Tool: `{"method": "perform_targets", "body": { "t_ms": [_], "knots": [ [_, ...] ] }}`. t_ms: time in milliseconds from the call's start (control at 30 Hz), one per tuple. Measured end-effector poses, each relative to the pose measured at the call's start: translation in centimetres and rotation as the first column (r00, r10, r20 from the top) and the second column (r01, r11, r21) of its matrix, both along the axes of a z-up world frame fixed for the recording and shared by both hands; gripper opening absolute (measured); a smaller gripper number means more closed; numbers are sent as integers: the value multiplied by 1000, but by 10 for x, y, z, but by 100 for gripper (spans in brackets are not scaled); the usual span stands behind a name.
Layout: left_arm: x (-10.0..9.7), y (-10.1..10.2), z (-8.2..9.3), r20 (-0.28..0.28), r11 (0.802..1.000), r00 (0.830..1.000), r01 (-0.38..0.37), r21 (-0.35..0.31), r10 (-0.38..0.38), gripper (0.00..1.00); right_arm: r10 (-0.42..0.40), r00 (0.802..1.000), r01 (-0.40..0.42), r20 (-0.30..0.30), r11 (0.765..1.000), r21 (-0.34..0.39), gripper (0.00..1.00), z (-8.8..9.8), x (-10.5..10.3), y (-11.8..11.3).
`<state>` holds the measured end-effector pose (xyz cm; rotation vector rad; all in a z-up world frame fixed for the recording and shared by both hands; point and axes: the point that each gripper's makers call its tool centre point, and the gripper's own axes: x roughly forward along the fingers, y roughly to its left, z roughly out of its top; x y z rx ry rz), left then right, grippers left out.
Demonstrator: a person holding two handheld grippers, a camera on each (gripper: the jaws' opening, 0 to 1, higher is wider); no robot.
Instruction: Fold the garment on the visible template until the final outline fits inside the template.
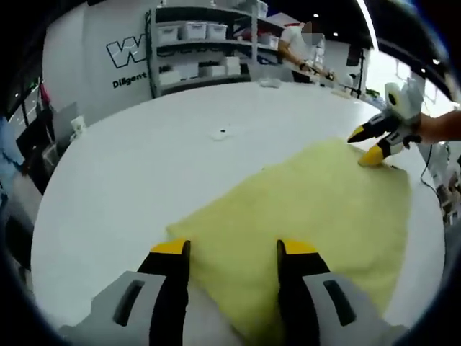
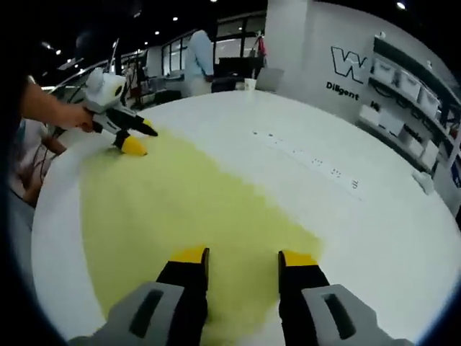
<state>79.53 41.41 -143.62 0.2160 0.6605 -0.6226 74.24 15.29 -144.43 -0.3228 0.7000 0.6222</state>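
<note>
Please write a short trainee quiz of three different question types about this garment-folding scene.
1. True or false: the yellow garment lies spread on the white table.
2. Multiple choice: the left tongs are (A) open over the garment's edge, (B) shut on a cup, (C) holding a box.
3. Fill in: the right tongs have black jaws with ____ tips.

Key: 1 true; 2 A; 3 yellow.
</note>
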Motion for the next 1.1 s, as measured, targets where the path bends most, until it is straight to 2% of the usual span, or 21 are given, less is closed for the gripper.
{"method": "perform_targets", "body": {
  "t_ms": [67, 133, 200, 300, 467, 567, 667, 800, 867, 967, 1000, 1067, 1100],
  "knots": [
    [5, 0, 1, 12, 1000, 1000, -14, -3, 14, 49, -32, 999, 31, 7, 998, 50, 30, 1, 5, 0],
    [9, 1, 1, 12, 999, 999, -43, -18, 43, 49, -53, 999, 53, -7, 996, 71, 31, 2, 7, -1],
    [17, 3, 0, 10, 998, 998, -56, -24, 56, 48, -38, 999, 38, -1, 997, 62, 31, 2, 10, -1],
    [14, 2, 0, 9, 996, 997, -79, -33, 79, 47, -36, 999, 37, -13, 997, 61, 31, 1, 14, -1],
    [13, 3, 0, 5, 994, 995, -100, -38, 100, 47, -33, 999, 34, -11, 998, 56, 27, 4, 7, 2],
    [8, 0, 5, 27, 998, 998, -58, -15, 58, 50, -23, 1000, 23, -7, 998, 66, 29, 7, 1, 5],
    [3, -5, 12, 30, 997, 999, -38, -61, 40, 55, -31, 999, 32, -12, 996, 86, 30, 10, -3, 8],
    [-16, -15, 17, 45, 998, 999, 21, -63, -18, 65, -26, 999, 29, -23, 995, 100, 33, 8, -15, 15],
    [-24, -18, 12, 47, 996, 996, 81, -37, -79, 70, -11, 1000, 13, -25, 996, 92, 33, 7, -21, 17],
    [-38, -15, 5, 54, 989, 989, 135, 53, -138, 72, 15, 1000, -14, -25, 998, 61, 33, 4, -29, 16],
    [-40, -12, 3, 54, 988, 988, 138, 73, -142, 71, 23, 999, -22, -24, 999, 42, 31, 3, -31, 13],
    [-40, -8, 4, 60, 992, 992, 111, 56, -114, 72, 25, 1000, -25, -14, 999, 35, 30, 3, -32, 8],
    [-39, -1, 3, 39, 998, 998, 49, 41, -50, 74, 12, 1000, -11, -16, 999, 34, 31, 3, -31, 4]
  ]
}}
